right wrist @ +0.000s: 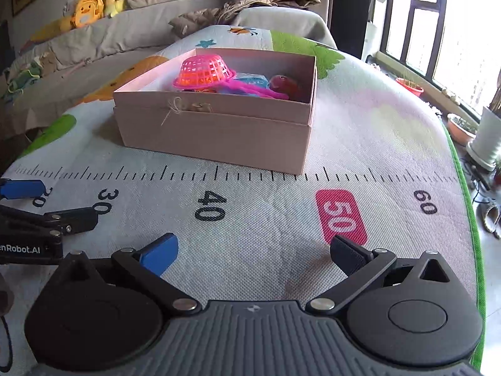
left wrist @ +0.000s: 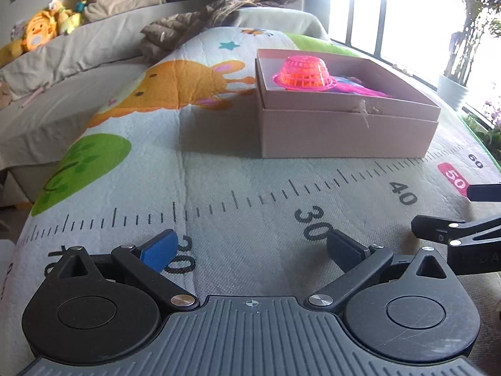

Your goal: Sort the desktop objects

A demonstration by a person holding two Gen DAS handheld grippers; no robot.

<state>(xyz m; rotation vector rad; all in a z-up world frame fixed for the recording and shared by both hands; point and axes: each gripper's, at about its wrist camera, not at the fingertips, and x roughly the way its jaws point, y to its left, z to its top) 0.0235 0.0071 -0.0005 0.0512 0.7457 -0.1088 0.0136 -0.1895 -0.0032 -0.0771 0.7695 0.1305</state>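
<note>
A pink cardboard box stands on the printed mat ahead of both grippers. Inside it lies an upturned pink mesh basket, with a magenta piece, a blue item and a dark red round toy beside it. My left gripper is open over the mat's ruler marks, nothing between its fingers. My right gripper is open too and holds nothing, well short of the box. Each gripper shows at the edge of the other's view: the right one, the left one.
The mat covers a raised surface that drops off at its green right edge. A sofa with plush toys and a rumpled brown jacket lie behind. Plant pots stand by the window at the right.
</note>
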